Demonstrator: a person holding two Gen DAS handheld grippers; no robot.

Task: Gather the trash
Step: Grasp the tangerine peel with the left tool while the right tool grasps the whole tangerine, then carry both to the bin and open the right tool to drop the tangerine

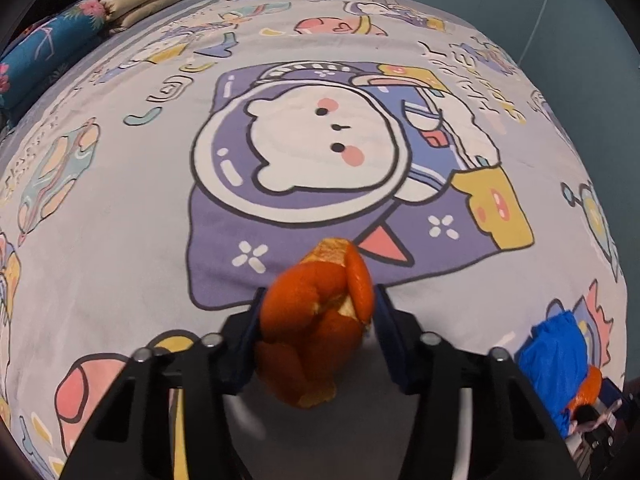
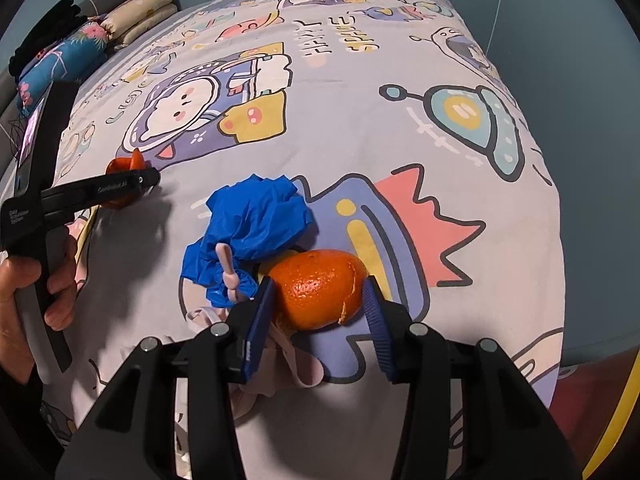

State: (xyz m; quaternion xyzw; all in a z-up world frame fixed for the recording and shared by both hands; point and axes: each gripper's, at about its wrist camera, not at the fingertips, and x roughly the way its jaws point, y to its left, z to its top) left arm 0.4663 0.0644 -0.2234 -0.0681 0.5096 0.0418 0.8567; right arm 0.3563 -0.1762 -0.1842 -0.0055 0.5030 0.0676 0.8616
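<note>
In the left wrist view my left gripper (image 1: 318, 300) is shut on a curled piece of orange peel (image 1: 320, 320), its blue pads pressing both sides just above the cartoon bedsheet (image 1: 120, 200). In the right wrist view my right gripper (image 2: 320, 292) is shut on a rounded orange peel (image 2: 316, 296) resting on the sheet (image 2: 440, 160). A crumpled blue plastic piece (image 2: 252, 224) lies touching that peel on its far left, with a pale pink strap item (image 2: 228, 268) beside it. The left gripper (image 2: 148, 178) with its peel (image 2: 124, 166) shows at the left, held by a hand (image 2: 24, 292).
Folded beige pillows (image 1: 140, 0) and a blue floral pillow (image 1: 44, 48) lie at the bed's far left corner. The blue plastic (image 1: 552, 352) is at the lower right. The bed's right edge drops toward a teal wall (image 2: 580, 120); a yellow curved rim (image 2: 616, 420) sits below it.
</note>
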